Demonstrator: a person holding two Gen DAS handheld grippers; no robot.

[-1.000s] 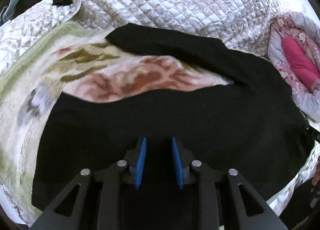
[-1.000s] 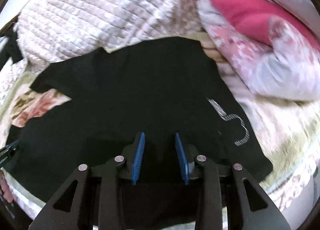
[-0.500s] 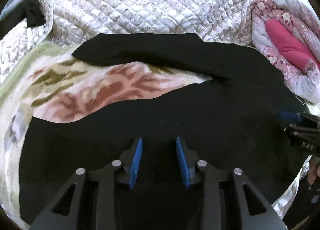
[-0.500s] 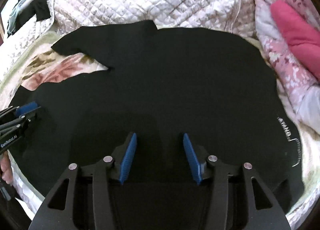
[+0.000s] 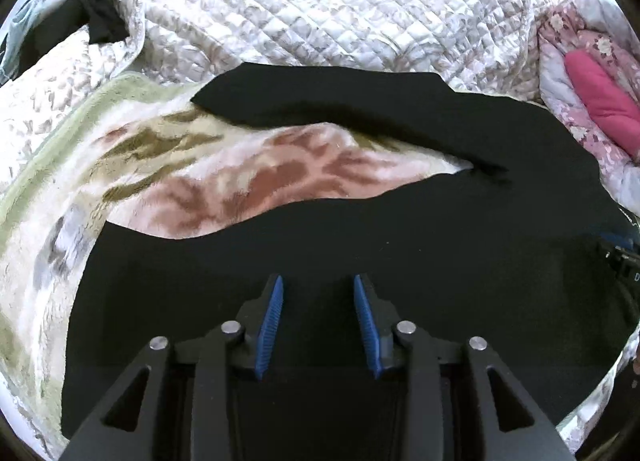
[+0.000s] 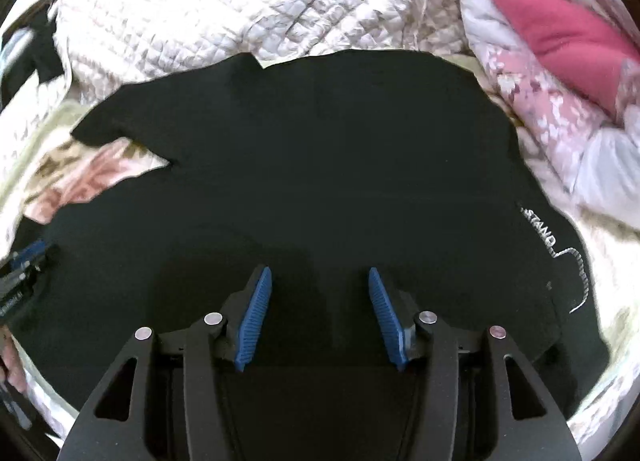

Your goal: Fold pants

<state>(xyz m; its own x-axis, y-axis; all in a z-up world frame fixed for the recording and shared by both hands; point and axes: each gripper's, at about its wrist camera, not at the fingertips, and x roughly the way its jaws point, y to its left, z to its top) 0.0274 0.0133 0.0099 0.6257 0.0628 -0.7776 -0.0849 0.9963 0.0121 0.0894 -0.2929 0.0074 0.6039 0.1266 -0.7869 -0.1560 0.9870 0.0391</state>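
Black pants (image 5: 400, 245) lie spread flat on a bed, the two legs parted with the blanket showing between them. They also fill the right wrist view (image 6: 320, 165), where white lettering (image 6: 540, 231) marks the cloth at the right. My left gripper (image 5: 318, 289) is open and empty, above the near leg. My right gripper (image 6: 320, 281) is open wider and empty, above the waist end. The left gripper shows at the left edge of the right wrist view (image 6: 24, 261); the right gripper shows at the right edge of the left wrist view (image 5: 620, 245).
A floral fleece blanket (image 5: 200, 173) lies under the pants. A quilted white bedspread (image 5: 320, 9) is bunched behind. A pink floral quilt with a red lining (image 6: 560, 41) lies at the right. Dark clothes (image 5: 96, 13) hang at far left.
Both grippers have opened wider over the second. Both views have shifted a little over the pants, which lie spread more evenly than a second ago.
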